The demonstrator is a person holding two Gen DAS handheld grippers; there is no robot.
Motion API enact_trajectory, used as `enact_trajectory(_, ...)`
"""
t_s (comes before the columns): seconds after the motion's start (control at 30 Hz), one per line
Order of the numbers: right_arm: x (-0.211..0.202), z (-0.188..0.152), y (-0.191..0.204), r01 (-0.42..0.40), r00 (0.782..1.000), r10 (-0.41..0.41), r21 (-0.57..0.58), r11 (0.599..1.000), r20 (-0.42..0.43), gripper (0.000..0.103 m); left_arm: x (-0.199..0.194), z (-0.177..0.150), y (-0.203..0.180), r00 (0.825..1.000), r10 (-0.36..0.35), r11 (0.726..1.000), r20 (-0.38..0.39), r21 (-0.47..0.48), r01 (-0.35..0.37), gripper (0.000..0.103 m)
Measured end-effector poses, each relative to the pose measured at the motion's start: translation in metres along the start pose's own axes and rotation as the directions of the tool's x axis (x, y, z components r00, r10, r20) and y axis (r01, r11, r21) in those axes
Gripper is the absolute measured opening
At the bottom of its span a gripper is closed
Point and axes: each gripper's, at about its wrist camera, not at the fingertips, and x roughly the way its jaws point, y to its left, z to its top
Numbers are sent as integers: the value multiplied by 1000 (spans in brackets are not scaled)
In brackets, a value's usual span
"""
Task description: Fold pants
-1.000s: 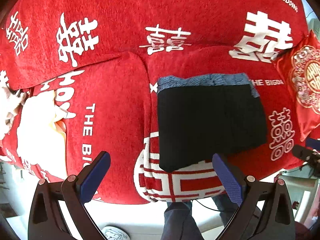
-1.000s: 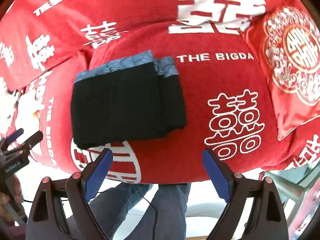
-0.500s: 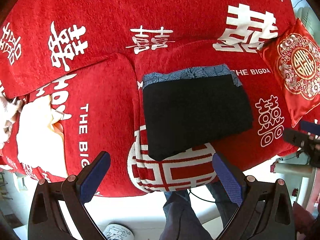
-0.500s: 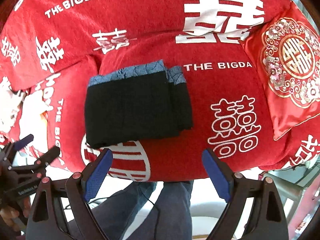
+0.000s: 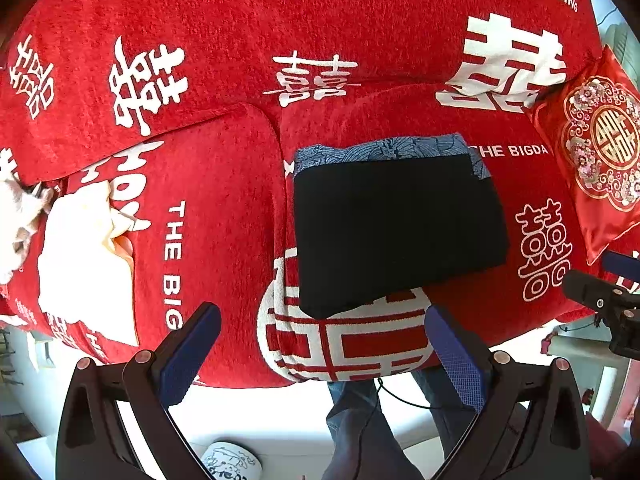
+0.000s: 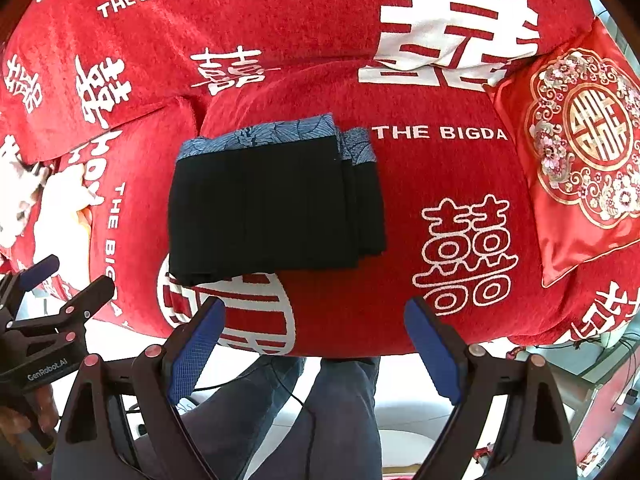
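Observation:
The black pants [image 5: 396, 228] lie folded into a flat rectangle on the red sofa seat, with a blue patterned waistband [image 5: 384, 150] along the far edge. They also show in the right wrist view [image 6: 272, 208]. My left gripper [image 5: 324, 344] is open and empty, held back from the seat's front edge below the pants. My right gripper [image 6: 316, 336] is open and empty, also off the front edge. Each gripper shows at the side of the other's view: the right one [image 5: 608, 300], the left one [image 6: 44, 312].
The sofa [image 5: 224, 184] has a red cover with white characters. A red embroidered cushion [image 6: 580, 148] lies at the right. Pale cloth [image 5: 84, 256] lies on the left seat cushion. The person's legs in jeans [image 6: 320, 408] stand below the front edge.
Both grippers have pulled back and away from the sofa, so the folded pants look smaller and farther off. The pants have not moved. Both grippers stay open.

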Motion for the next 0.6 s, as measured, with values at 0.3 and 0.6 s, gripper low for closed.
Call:
enact_trajectory(0.3, 0, 0, 0, 2, 1000, -2, -4, 1000, 1, 93, -2, 1, -1, 1000, 1, 1000, 6, -4, -1, 102)
enact_trajectory(0.6, -1, 1, -1, 2, 1000, -2, -5, 1000, 1, 93, -4, 1, -3, 1000, -1, 1000, 5, -1, 1, 102)
